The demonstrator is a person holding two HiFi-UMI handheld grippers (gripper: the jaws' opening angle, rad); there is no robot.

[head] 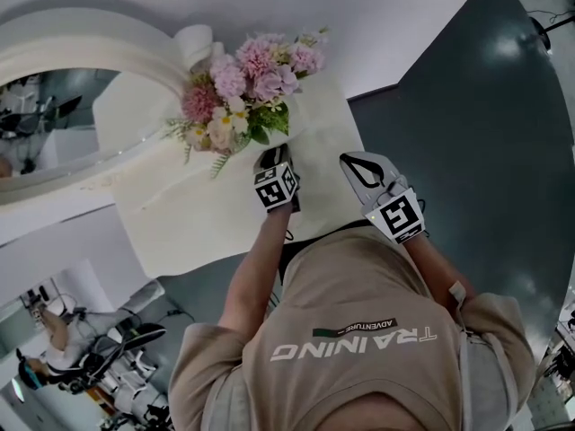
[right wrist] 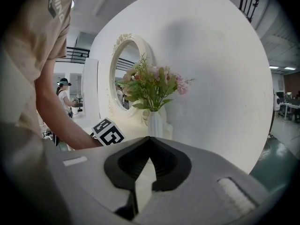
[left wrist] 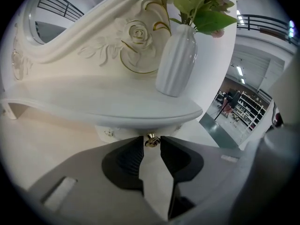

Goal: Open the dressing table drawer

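**Grab the tiny gold knob**

The drawer is a little one. It is tucked under the raised shelf at the back of the counter, and only a small bit of its white front shows. A tiny gold knob sticks out of it. The left gripper has its jaws apart, with the knob right between the tips, but they are not squeezing it yet. The right gripper has its jaws closed together with nothing in them. It hangs near the right edge of the counter, away from the drawer.

The knob looks hard, shiny and very small. I think it could slip out if the jaws pinch it off to one side, so it is best to grab it in the middle and pull straight out. The drawer looks stiff and light, but it may stick.

The counter is smooth and white. A white vase of pink flowers stands on the shelf just above the drawer, so a hard tug could shake it. A round mirror stands at the back left. The floor is dark grey, and the room behind looks big and bright
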